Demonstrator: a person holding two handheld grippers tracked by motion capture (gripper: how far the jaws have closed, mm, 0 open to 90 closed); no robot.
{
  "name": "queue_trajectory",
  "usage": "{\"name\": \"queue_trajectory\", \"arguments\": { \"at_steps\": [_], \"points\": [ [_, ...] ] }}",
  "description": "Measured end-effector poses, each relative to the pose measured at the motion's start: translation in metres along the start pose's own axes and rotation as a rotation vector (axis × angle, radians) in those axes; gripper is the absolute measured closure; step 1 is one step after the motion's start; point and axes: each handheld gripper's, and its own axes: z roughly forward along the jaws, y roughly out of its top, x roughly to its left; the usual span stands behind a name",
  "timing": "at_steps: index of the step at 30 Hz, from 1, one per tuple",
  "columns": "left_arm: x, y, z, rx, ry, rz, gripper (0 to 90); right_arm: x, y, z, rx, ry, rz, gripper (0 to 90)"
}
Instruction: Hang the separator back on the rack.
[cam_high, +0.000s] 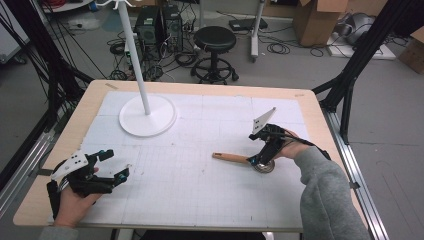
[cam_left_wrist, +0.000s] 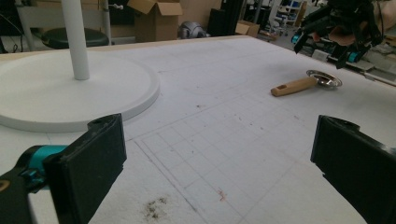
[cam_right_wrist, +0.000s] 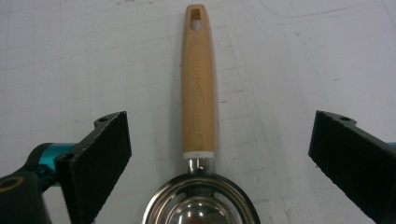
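Observation:
A steel scoop with a wooden handle (cam_high: 230, 158) lies flat on the white gridded mat (cam_high: 190, 170), right of centre. My right gripper (cam_high: 256, 161) hangs just over it, pointing down, where the handle meets the bowl. In the right gripper view the handle (cam_right_wrist: 198, 93) runs straight away from me. The bowl (cam_right_wrist: 201, 205) sits at the bottom between my right gripper's (cam_right_wrist: 219, 130) wide-apart jaws, which touch nothing. My left gripper (cam_high: 116, 165) rests open at the mat's near left with nothing in it. From the left gripper view (cam_left_wrist: 219, 140) the scoop (cam_left_wrist: 303, 84) lies far off.
A white stand with a round base (cam_high: 147, 116) and a tall pole (cam_high: 135, 50) stands on the mat's far left, close ahead of the left gripper (cam_left_wrist: 70, 93). Beyond the wooden table edge (cam_high: 200, 87) are a black stool (cam_high: 215, 40), cables and cardboard boxes.

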Motion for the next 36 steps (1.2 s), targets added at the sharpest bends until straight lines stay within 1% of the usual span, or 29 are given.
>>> {"name": "queue_trajectory", "arguments": {
  "at_steps": [3,7,9,10,12,13,15,18,20,22,23,25,32,36],
  "points": [
    [0.000,0.000,0.001,0.002,-0.003,-0.001,3.8,0.000,-0.001,0.004,0.027,0.013,-0.002,7.6],
    [0.000,0.000,0.002,0.006,-0.007,0.001,3.8,0.000,-0.001,0.007,0.058,0.022,-0.016,14.9],
    [0.000,0.000,0.002,0.006,-0.009,0.001,3.8,0.000,-0.001,0.008,0.057,0.019,-0.019,15.2],
    [0.000,0.000,0.002,0.007,-0.009,0.001,3.7,0.000,-0.001,0.009,0.058,0.023,-0.010,15.4],
    [0.000,0.000,0.003,0.006,-0.008,-0.005,3.8,0.000,-0.002,0.010,0.072,0.025,0.000,15.9],
    [0.000,0.000,0.003,0.007,-0.010,-0.005,3.8,0.000,-0.002,0.010,0.081,0.025,-0.003,16.0],
    [0.000,0.001,0.004,0.005,-0.012,-0.008,3.8,0.000,-0.003,0.012,0.083,0.030,0.001,18.3],
    [0.000,0.001,0.005,0.008,-0.014,-0.005,3.8,0.001,-0.003,0.012,0.091,0.035,-0.008,23.8],
    [0.001,0.001,0.005,0.007,-0.016,-0.007,3.8,0.001,-0.003,0.014,0.096,0.046,-0.005,26.5],
    [0.001,0.001,0.005,0.007,-0.017,-0.006,3.7,0.001,-0.004,0.015,0.106,0.042,-0.008,30.2],
    [0.001,0.001,0.005,0.008,-0.016,-0.009,3.8,0.001,-0.004,0.015,0.109,0.049,-0.005,30.6],
    [0.001,0.000,0.005,0.009,-0.015,-0.011,3.8,0.000,-0.004,0.017,0.112,0.049,0.007,31.0],
    [0.001,0.000,0.006,0.011,-0.019,-0.009,3.8,0.000,-0.004,0.019,0.118,0.057,0.004,42.9],
    [0.001,0.000,0.006,0.012,-0.020,-0.008,3.8,0.000,-0.005,0.021,0.135,0.065,0.007,46.4]
  ]
}}
